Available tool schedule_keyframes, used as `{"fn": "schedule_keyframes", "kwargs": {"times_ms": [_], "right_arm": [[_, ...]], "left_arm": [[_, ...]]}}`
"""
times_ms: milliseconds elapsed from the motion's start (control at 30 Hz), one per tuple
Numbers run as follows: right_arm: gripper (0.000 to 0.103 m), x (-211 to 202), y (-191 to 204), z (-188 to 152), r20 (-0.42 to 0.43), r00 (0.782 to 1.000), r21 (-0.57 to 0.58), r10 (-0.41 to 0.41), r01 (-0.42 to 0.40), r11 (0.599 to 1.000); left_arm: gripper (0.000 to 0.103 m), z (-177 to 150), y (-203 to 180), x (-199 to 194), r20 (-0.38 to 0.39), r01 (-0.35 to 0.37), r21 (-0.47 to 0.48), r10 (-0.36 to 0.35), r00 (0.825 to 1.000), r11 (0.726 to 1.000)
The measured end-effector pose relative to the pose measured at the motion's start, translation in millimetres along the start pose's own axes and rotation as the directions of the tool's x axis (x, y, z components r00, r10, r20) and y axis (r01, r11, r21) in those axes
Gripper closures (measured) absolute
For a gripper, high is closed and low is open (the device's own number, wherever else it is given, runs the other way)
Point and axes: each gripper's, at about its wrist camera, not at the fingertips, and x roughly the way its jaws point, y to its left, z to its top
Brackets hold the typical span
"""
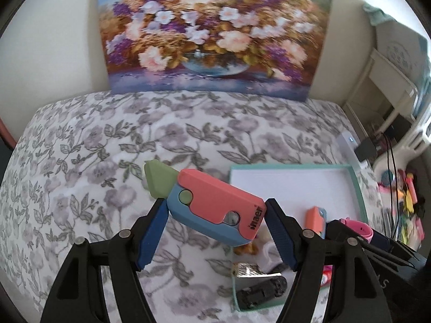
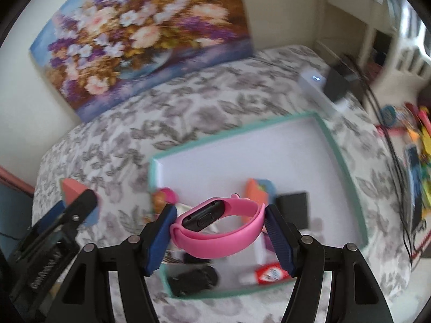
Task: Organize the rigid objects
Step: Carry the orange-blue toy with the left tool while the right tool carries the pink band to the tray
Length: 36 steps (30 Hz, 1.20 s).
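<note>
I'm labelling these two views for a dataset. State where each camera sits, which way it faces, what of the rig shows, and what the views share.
Left wrist: on the left gripper, looking down over a floral bedspread toward a flower painting; its blue fingers clamp a pink-and-blue toy.
Right wrist: on the right gripper, tilted down over the teal-rimmed box; its fingers clamp a pink wristband, with the left gripper at lower left.
Shared: painting, bedspread, box, both held items.

**Legible markings**

Toy [image 1: 215, 204]: a short word in black letters is printed along the end of its pink shell. It appears upside down and reads roughly "inaei"; the spelling is uncertain. Printing on the small red-and-white packet [image 2: 270, 271] is too blurred to read.
</note>
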Motion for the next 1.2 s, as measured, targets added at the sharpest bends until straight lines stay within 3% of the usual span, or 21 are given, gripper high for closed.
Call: {"fn": "schedule_keyframes", "kwargs": {"times_ms": [267,500,1200], "right_arm": [[0.033,10.2,-52.4,-8.9,-0.03,0.997,0.082,-0.07,0.072,0.994],[0.033,29.7,-73.8,-10.4,-0.08,0.993,0.107,-0.087,0.096,0.99],[0.032,55.4,-83.4,-17.8,-0.155,0.983,0.105,-0.095,0.112,0.988]], "left_arm": [[0.029,-19.4,-53.6,4.8,-0.038,0.058,0.105,-0.054,0.998,0.993],[0.029,-27.5,-77.0,24.0,-0.107,0.104,0.112,-0.092,0.99,0.988],[0.028,-34.7,-76.5,48.3,-0.187,0.13,0.068,-0.115,0.976,0.989]]}}
